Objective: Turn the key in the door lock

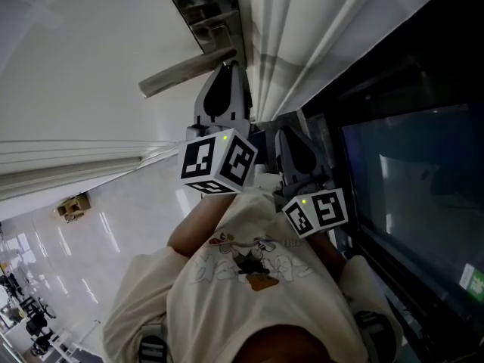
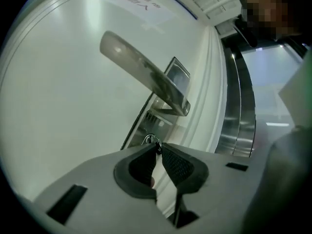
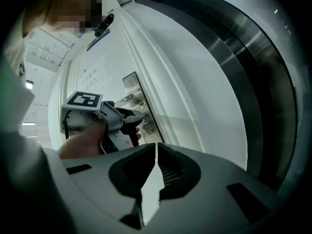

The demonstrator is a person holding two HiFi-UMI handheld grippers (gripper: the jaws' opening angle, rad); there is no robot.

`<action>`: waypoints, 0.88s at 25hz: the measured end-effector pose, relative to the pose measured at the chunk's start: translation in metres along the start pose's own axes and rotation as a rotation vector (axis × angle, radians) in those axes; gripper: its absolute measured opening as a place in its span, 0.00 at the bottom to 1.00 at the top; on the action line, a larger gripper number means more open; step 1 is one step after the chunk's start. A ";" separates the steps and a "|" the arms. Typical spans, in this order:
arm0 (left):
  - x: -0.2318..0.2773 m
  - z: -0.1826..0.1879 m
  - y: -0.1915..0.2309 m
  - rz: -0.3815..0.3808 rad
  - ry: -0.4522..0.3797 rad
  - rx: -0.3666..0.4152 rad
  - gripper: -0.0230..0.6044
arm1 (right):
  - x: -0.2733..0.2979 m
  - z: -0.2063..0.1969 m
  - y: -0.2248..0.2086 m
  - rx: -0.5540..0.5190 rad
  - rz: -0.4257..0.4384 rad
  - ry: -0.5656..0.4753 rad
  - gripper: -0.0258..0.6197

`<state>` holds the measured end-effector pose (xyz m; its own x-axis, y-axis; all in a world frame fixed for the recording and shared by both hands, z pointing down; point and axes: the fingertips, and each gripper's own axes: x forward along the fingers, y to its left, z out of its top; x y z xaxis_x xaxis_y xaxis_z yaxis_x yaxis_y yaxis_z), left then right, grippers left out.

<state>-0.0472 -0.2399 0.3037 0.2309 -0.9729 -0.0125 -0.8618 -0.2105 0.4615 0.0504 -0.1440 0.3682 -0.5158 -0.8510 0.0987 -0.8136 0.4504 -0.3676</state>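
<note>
The left gripper [image 2: 159, 149] pinches the small metal key [image 2: 156, 143] sitting in the silver lock plate [image 2: 146, 123] under the long silver door handle [image 2: 141, 72], so grabbing is done and the turn probably needs finishing, while the right gripper [image 3: 156, 147] is shut and empty.

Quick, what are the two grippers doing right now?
Left gripper: closed on the key.
Right gripper: closed, holding nothing.

Head view dim, bluish cast; white door [image 1: 76, 66] evenly lit, soft shading in its mouldings. Glossy floor [image 1: 68, 271] shows ceiling-light glare. Dark glass panel [image 1: 408, 187], faint reflections. Both gripper views fisheye: bowed edges, black corners, soft foreground.
</note>
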 end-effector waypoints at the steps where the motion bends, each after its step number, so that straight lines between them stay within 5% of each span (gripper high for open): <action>1: 0.000 0.000 0.001 -0.007 -0.006 -0.048 0.11 | -0.001 0.000 0.000 0.001 -0.004 -0.002 0.05; 12: 0.000 -0.003 0.005 -0.061 -0.030 -0.425 0.09 | -0.010 0.006 -0.009 -0.010 -0.065 -0.017 0.05; 22: 0.002 0.000 0.001 -0.195 -0.037 -0.818 0.08 | -0.010 0.008 -0.004 -0.029 -0.084 -0.014 0.05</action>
<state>-0.0482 -0.2418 0.3041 0.3142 -0.9319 -0.1814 -0.2057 -0.2533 0.9453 0.0610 -0.1394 0.3609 -0.4417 -0.8898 0.1146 -0.8613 0.3848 -0.3316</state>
